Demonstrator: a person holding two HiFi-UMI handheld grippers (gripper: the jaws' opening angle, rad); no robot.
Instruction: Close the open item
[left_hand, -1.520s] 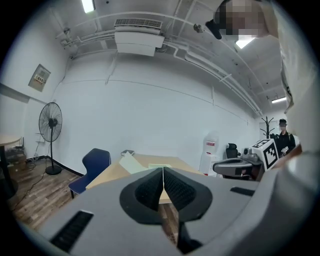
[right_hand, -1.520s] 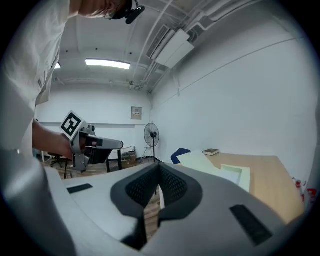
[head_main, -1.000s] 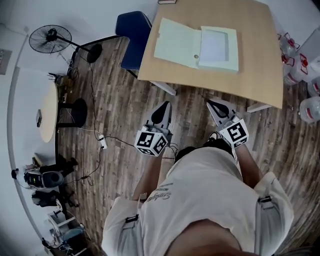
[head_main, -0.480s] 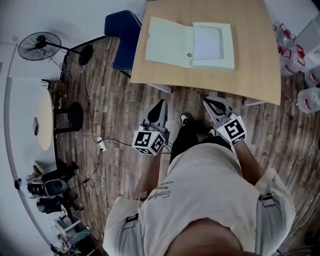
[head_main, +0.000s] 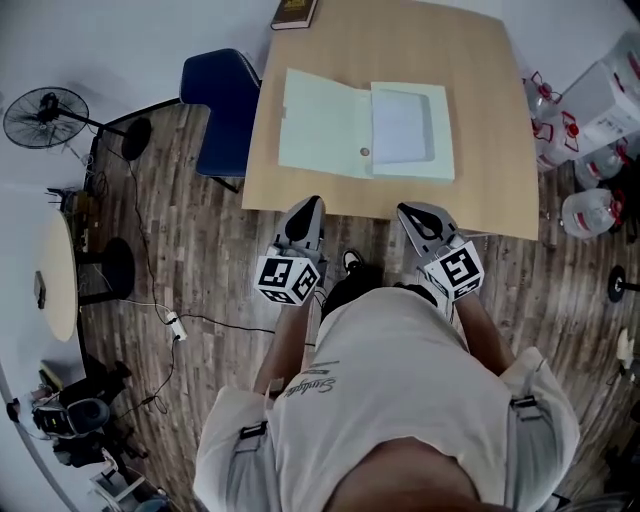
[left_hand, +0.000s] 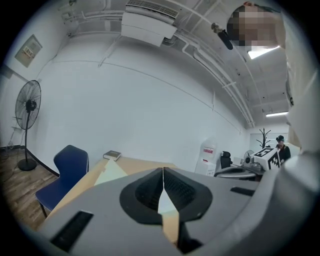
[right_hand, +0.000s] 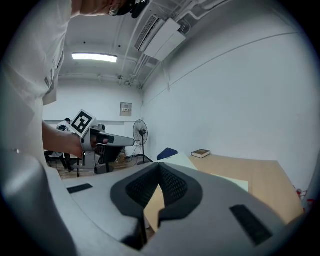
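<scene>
Folder ahead of right claw

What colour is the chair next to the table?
The chair is dark blue, clearest in the head view.

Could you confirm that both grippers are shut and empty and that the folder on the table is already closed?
Not closed: the head view shows the folder lying open on the table. The left gripper and right gripper are indeed shut and empty.

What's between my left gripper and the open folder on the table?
Only a bare strip of the table; the head view shows nothing lying between the left gripper and the open folder.
</scene>
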